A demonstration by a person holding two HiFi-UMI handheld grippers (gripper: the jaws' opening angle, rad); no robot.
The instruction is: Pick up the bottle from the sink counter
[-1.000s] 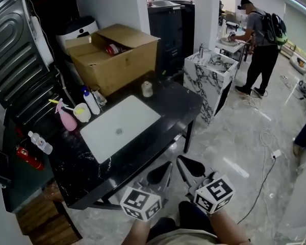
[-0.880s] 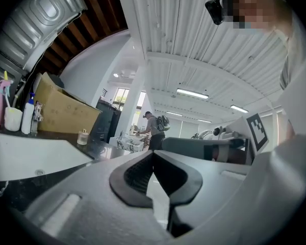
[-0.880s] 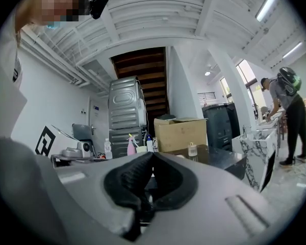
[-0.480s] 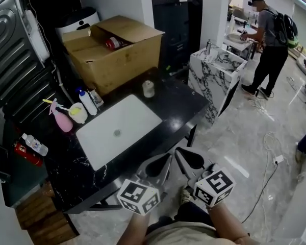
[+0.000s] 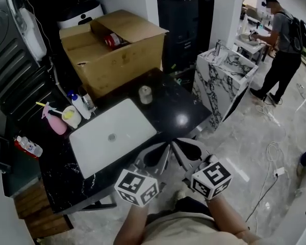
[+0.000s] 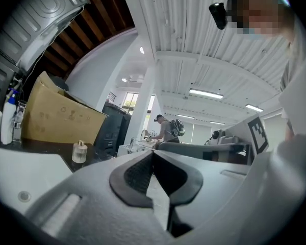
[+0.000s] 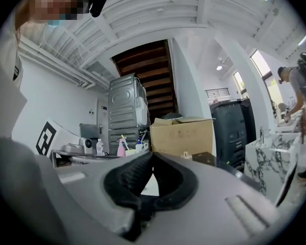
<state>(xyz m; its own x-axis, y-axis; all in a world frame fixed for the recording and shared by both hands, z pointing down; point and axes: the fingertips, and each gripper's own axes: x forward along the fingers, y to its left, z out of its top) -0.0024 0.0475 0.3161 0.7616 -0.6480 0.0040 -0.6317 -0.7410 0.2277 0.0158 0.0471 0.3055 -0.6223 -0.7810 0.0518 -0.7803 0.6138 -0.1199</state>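
On the black sink counter (image 5: 173, 111), left of the white basin (image 5: 109, 137), stand a white bottle with a blue cap (image 5: 76, 105) and a pink spray bottle (image 5: 53, 120). A clear water bottle (image 5: 28, 147) lies on a lower ledge at the far left. My left gripper (image 5: 164, 148) and right gripper (image 5: 176, 145) hang side by side at the counter's front edge, both shut and empty, well short of the bottles. The left gripper view shows shut jaws (image 6: 152, 153) and the white bottle (image 6: 7, 121) far left. The right gripper (image 7: 152, 157) faces the pink spray bottle (image 7: 121, 148).
A cardboard box (image 5: 112, 50) stands behind the counter, with a small jar (image 5: 145, 94) and a white cup (image 5: 70, 115) on the counter. To the right is a marble pedestal sink (image 5: 224, 80), and a person (image 5: 288, 45) stands beyond it. A grey appliance panel (image 5: 15, 60) is on the left.
The view has moved forward and left toward the counter. Both grippers now reach its front edge, still side by side and shut.
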